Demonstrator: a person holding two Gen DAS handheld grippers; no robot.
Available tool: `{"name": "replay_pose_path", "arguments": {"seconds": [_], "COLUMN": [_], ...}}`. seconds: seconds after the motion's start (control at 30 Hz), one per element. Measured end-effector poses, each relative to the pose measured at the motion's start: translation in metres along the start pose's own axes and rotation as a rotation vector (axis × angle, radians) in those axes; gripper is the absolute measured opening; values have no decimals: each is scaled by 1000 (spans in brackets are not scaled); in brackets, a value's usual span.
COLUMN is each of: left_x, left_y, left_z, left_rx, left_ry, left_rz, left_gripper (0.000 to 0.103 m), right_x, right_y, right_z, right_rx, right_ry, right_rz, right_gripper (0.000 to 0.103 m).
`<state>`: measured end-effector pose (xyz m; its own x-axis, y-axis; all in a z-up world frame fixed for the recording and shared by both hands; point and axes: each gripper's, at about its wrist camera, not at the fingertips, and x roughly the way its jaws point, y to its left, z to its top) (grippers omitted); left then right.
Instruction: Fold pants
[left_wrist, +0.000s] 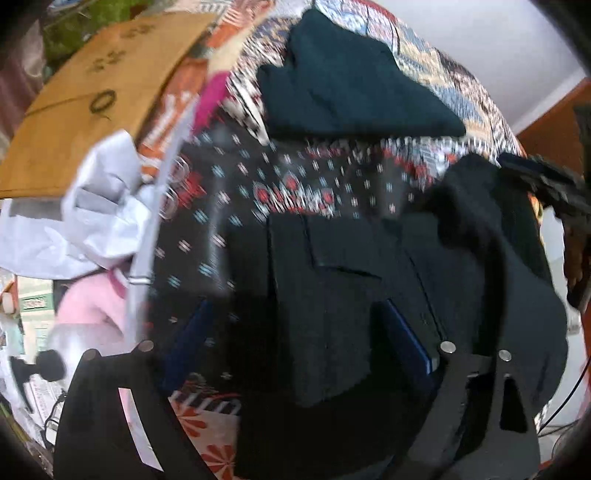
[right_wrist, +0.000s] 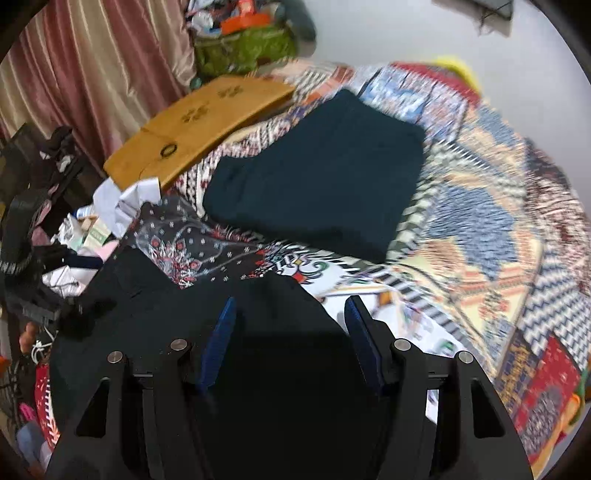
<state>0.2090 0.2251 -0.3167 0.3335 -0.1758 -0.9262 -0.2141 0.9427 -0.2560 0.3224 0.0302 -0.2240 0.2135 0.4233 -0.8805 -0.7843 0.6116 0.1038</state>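
Black pants (left_wrist: 369, 295) lie on a patterned bedspread, under both grippers; they also show in the right wrist view (right_wrist: 288, 350). My left gripper (left_wrist: 295, 332) is open, its blue pads either side of the pants' fabric. My right gripper (right_wrist: 290, 321) is open above the pants' edge. The other gripper (left_wrist: 554, 188) shows at the right of the left wrist view, by a raised fold of the pants. A dark teal folded garment (right_wrist: 317, 177) lies farther back on the bed; it also shows in the left wrist view (left_wrist: 351, 92).
A brown cardboard box (right_wrist: 207, 125) sits at the bed's far left edge, with crumpled white paper (right_wrist: 125, 203) beside it. Curtains (right_wrist: 92, 66) and a green bag (right_wrist: 243, 48) stand behind. The patterned bedspread (right_wrist: 480, 221) stretches to the right.
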Motion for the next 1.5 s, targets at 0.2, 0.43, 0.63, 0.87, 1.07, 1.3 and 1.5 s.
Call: {"name": "replay_pose_path", "arguments": {"seconds": [0.2,0.43,0.63,0.87,1.07,1.3,1.5], "left_x": [3,-7,-5,-51,-106,-113,-92], "left_y": [-21,-20,-10,-11,-23,-51,-46], "left_z": [-7,-27,-45,-35,-54,-94,-125], "left_rx": [80,77,63,60,67,158,148], "left_ry": [-41,-147,-123,-155,-264,-228,-150], "left_rz": [27,165,212,218,165,158,159], "left_gripper": [41,20,21,30,59,66,72], "right_x": [27,26,31,-16,-93,-125,-108], "right_y": [12,18,17,27,47,82,109], "right_z": [8,1,2,1,-30,-87,-123], "right_rx": [-66,-123,-102,-101,-122,-128,-150], "right_ry": [58,20,20,-22,-147,-180,-122], "right_rz": [9,-84,-123,-121,-95,-31,8], "right_gripper": [27,10,10,21,39,42,42]}}
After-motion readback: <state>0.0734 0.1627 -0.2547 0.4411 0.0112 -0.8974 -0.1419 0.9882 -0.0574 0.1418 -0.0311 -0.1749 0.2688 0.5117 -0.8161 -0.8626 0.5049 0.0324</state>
